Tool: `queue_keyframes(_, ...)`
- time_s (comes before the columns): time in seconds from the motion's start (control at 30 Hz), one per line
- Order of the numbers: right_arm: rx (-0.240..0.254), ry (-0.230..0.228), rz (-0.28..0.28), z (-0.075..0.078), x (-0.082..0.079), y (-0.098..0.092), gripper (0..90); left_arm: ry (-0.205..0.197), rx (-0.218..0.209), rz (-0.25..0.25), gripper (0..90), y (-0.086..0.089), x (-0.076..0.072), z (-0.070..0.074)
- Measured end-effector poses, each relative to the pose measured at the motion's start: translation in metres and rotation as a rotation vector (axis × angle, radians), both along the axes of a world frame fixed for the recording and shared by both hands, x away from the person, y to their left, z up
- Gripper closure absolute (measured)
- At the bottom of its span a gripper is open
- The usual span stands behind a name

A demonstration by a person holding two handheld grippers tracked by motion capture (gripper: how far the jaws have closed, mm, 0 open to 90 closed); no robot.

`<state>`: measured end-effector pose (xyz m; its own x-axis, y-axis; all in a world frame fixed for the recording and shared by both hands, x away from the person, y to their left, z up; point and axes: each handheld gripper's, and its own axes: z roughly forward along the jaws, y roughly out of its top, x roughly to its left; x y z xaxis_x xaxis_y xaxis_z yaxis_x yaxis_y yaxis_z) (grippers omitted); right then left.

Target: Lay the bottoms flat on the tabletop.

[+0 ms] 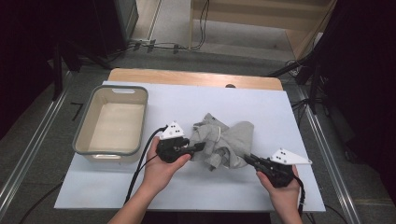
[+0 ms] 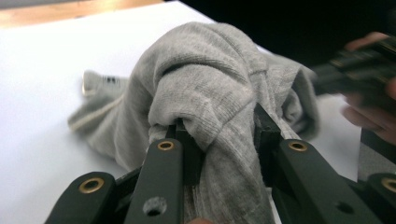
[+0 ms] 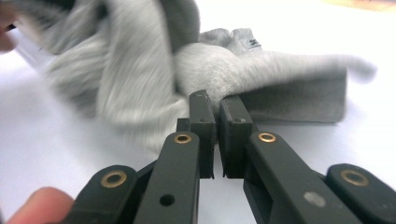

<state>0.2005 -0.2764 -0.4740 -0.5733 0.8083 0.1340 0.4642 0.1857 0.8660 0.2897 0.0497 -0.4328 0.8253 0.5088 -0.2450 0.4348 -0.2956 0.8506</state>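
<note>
A: Hands first, near us. What do they hold?
B: The left gripper (image 1: pixel 201 146) pinches a thick fold of the grey cloth (image 1: pixel 224 140). The right gripper (image 1: pixel 248 159) is squeezed tight on its edge.
A: Where is the cloth?
B: Bunched up in the middle of the white table (image 1: pixel 261 107), between both grippers.
A: And farther back?
B: A grey tub (image 1: pixel 88 119) sits on the left, well apart. Nothing is in it.

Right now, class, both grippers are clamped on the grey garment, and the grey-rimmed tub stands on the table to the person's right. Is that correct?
Not quite. The tub stands to the person's left, beside the left gripper, as the high view shows. The rest holds: the left gripper and the right gripper are each clamped on the grey garment.
</note>
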Motion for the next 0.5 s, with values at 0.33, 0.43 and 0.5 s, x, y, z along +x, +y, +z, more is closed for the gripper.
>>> queue_keyframes(0.33, 0.008, -0.039, 0.079, 0.015, -0.053, 0.04, 84.2, 0.031, 0.025, -0.022, 71.0, -0.031, 0.038, 0.003)
queue_keyframes(0.43, -0.026, -0.036, 0.144, 0.013, -0.049, 0.064, 84.0, 0.052, 0.074, -0.018, 70.5, -0.038, 0.046, -0.011)
queue_keyframes(0.5, -0.049, -0.02, 0.165, 0.006, -0.042, 0.075, 81.8, 0.069, 0.104, -0.005, 67.8, -0.041, 0.05, -0.022)
